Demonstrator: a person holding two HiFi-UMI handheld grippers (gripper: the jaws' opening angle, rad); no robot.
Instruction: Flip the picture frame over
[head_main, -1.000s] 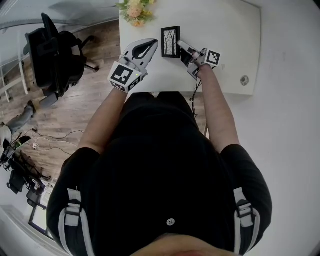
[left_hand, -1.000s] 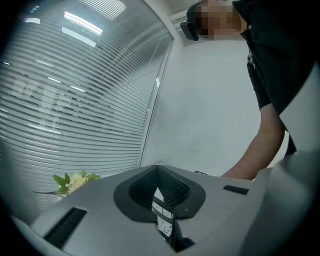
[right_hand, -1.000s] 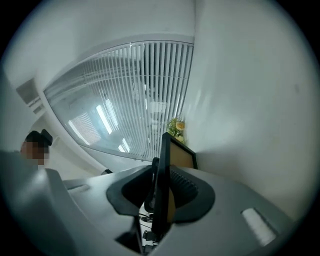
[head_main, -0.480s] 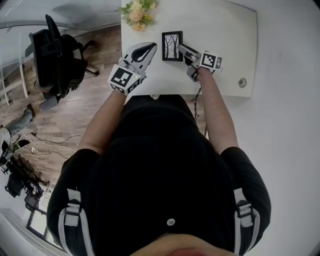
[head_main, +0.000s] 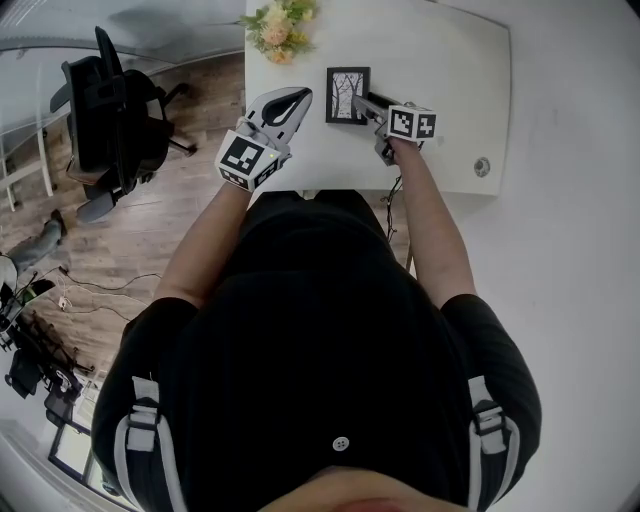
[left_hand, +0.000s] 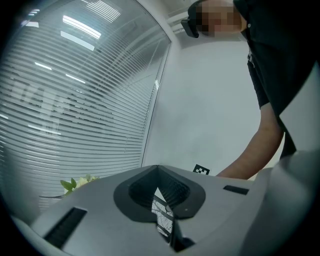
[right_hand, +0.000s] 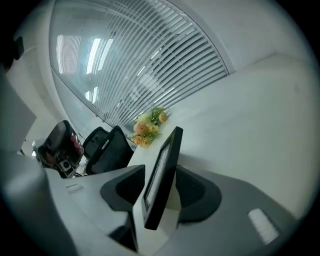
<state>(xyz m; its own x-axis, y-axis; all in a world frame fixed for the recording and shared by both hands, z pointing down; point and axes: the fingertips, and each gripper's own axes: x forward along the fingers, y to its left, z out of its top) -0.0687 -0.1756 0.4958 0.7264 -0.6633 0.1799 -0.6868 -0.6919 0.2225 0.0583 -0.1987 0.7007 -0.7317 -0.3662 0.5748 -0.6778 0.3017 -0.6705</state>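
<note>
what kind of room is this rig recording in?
Probably an office or a lab room: a white desk, a black office chair on a wood floor, and slatted window blinds.

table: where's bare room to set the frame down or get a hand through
Widest bare patch: the table right of the picture frame, out to the grommet and the right edge. Crowded on the left: flowers, left gripper, and the right gripper, whose jaws have just been opening with the frame between them.
</note>
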